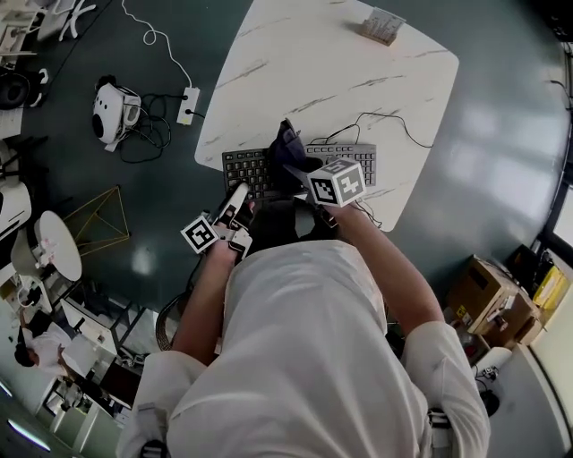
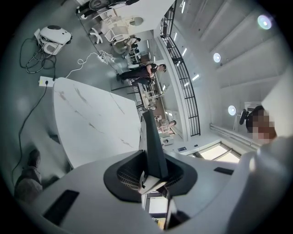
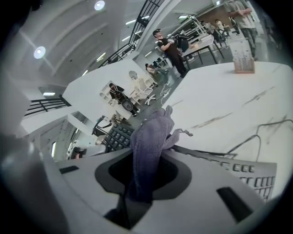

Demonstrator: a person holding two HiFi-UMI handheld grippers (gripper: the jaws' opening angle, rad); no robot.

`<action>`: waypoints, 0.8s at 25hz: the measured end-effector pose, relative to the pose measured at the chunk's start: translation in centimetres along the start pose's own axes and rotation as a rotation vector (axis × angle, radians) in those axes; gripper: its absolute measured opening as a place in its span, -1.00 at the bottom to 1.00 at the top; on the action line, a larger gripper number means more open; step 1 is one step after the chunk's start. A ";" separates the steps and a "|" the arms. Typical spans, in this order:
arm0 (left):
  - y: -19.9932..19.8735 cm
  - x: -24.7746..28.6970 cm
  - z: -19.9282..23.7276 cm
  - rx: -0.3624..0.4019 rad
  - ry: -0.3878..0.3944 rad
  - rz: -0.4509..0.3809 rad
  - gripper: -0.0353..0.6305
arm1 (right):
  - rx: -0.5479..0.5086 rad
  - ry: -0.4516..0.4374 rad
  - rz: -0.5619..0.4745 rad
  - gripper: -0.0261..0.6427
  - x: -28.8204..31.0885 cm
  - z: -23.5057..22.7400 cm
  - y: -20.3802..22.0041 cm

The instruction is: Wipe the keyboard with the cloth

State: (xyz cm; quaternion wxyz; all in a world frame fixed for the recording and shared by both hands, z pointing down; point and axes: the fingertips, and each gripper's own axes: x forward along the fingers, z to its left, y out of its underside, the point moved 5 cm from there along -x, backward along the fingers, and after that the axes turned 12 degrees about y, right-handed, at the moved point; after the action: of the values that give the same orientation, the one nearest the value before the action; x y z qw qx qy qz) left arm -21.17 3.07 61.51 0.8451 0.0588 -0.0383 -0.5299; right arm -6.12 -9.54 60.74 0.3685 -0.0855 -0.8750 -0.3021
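Note:
A black keyboard (image 1: pixel 246 168) lies at the near edge of the white marble table (image 1: pixel 304 63). My left gripper (image 1: pixel 240 195) is shut on the keyboard's near left edge. In the left gripper view that edge shows as a thin dark slab (image 2: pixel 153 141) rising from between the jaws of my left gripper (image 2: pixel 153 176). My right gripper (image 1: pixel 295 170) is shut on a purple cloth (image 1: pixel 286 145) over the middle of the keyboard. In the right gripper view the cloth (image 3: pixel 151 137) bunches out of my right gripper (image 3: pixel 144 183), with the keyboard's keys (image 3: pixel 116 136) just beyond it.
The keyboard's cable (image 1: pixel 385 121) loops over the table. A small card holder (image 1: pixel 382 25) stands at the far side. On the floor to the left are a power strip (image 1: pixel 189 105) and a white device (image 1: pixel 115 112). Cardboard boxes (image 1: pixel 488 291) sit at the right. People stand in the background.

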 end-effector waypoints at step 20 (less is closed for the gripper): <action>-1.6 1.0 0.7 -0.006 0.018 0.050 -0.65 | 0.268 0.462 0.066 -0.60 -10.0 -21.0 10.1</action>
State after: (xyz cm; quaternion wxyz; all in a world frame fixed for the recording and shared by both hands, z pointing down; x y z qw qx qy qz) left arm -22.24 1.50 61.95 0.8585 0.0603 -0.0306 -0.5083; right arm 17.25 -13.15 69.99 0.5760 0.0069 -0.7967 -0.1829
